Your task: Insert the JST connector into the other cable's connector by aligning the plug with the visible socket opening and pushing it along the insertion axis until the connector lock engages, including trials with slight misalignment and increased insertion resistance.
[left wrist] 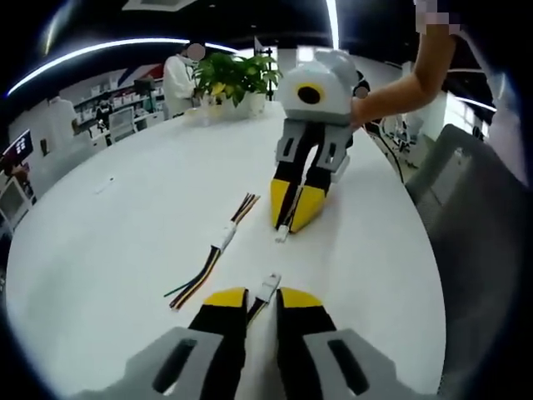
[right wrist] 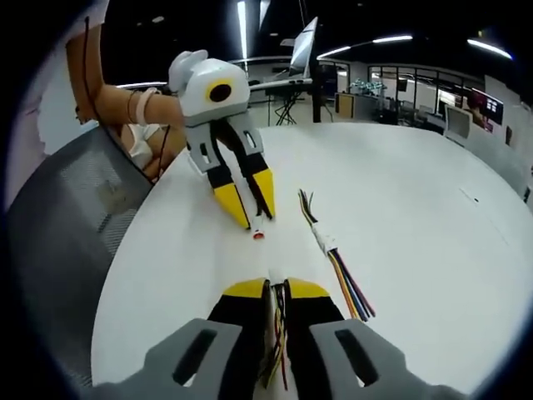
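Each yellow-tipped gripper is clamped on a light, limp wire lead: the left gripper (left wrist: 263, 298) holds the small white JST plug (left wrist: 268, 287), the right gripper (right wrist: 277, 292) the multicoloured wires (right wrist: 278, 333). Both leads are best gripped by the stiff housing. A mated spare cable (left wrist: 218, 250) lies at ten o'clock on the white bench (left wrist: 125, 242).

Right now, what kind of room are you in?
Probably a big open office or lab. There is a large round white table, a potted plant on its far side, people working beyond it, shelves along the wall, and screens and ceiling strip lights in the right gripper view.
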Demonstrator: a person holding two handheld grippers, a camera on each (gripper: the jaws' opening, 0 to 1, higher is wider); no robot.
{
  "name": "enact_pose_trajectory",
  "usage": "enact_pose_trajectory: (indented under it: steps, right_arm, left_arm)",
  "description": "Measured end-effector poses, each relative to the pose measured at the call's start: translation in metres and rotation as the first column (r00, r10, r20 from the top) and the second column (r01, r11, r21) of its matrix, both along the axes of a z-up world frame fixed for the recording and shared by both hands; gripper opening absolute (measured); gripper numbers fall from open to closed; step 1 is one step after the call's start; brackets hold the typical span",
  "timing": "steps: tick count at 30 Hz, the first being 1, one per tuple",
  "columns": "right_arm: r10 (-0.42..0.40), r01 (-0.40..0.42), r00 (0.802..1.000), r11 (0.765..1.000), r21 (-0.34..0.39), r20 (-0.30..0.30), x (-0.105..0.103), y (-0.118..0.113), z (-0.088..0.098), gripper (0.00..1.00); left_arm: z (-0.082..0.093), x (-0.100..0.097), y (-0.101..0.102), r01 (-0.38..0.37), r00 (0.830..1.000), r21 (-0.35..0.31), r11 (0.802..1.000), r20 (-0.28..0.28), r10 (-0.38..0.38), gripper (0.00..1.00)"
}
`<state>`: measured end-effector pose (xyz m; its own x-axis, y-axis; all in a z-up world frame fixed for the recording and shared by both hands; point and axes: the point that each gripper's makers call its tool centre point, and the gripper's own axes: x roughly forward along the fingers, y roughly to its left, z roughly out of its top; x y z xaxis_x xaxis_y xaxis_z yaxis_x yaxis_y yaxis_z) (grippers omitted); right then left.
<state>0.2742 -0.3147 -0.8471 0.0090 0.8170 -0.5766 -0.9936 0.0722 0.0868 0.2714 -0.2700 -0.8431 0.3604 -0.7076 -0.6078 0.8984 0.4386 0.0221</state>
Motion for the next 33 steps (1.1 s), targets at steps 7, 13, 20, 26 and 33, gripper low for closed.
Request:
enact_pose_trajectory:
  steps: [7,13,20,26,33]
  right_arm:
    - [0.013,-0.012,1.0,1.0,-0.005,0.026,-0.0019,0.0017,0.0003,0.04]
    - [0.027,-0.027,0.999,1.0,-0.01,0.044,-0.0021,0.0013,0.0001,0.04]
    - [0.013,-0.013,0.999,1.0,-0.005,0.049,0.0039,0.0008,-0.0007,0.04]
    - [-0.001,0.001,0.999,1.0,-0.004,0.032,0.0061,0.0005,-0.0015,0.04]
    - [-0.003,0.004,0.999,1.0,-0.011,0.041,0.0038,-0.0001,0.0046,0.03]
  left_arm:
    - [-0.0007,-0.0005,-0.0018,0.027,1.0,-0.019,0.999,0.009,-0.026,0.02]
    - [-0.0012,0.0017,-0.0006,0.038,0.999,-0.026,0.999,0.012,-0.038,0.0]
    - [-0.0013,0.0042,0.0013,0.027,1.0,-0.032,0.999,0.011,-0.027,0.0]
    - [-0.0018,0.0081,0.0036,-0.027,0.999,-0.035,0.999,-0.018,0.027,0.0]
    - [0.0068,0.008,0.0006,-0.051,0.999,-0.048,0.998,-0.019,0.05,0.0]
